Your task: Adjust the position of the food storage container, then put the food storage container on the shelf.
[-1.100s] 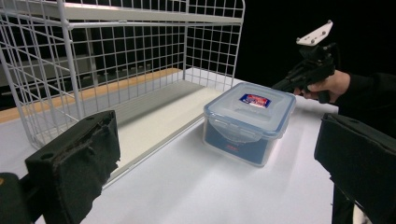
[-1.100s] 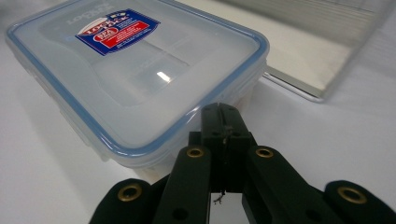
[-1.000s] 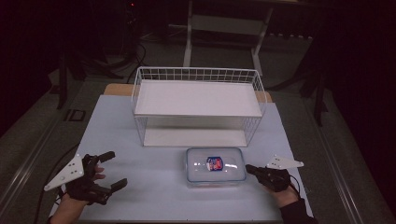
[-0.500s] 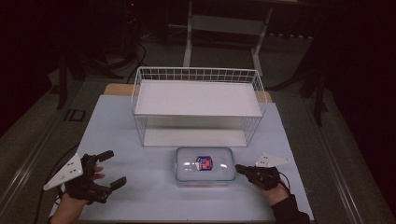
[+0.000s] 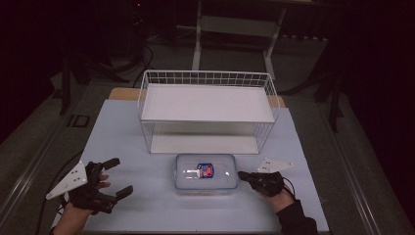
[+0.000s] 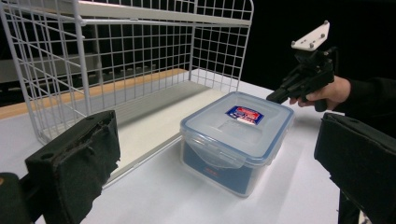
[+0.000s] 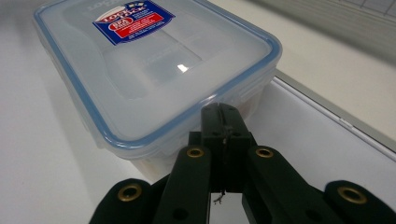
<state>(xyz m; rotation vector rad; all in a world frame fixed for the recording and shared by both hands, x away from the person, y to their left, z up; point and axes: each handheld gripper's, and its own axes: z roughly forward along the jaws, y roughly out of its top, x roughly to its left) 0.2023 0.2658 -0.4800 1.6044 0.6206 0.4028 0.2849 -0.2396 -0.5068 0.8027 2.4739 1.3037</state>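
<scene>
So there's one clear plastic container with a blue-edged lid, sitting on the white table just in front of the one white wire rack, near the middle of the near half.

The right gripper view is the one that gives you the contact: the right gripper has its jaws pressed together with nothing between them, tips right up against the container's short side, just under the lid rim. From the high view you only get that it's at the container's right end.

The left gripper view shows the red-and-blue label on the lid. The left gripper sits wide apart and empty, well off to the left, near the table's near edge.

Two grippers, one container, one rack.
</scene>
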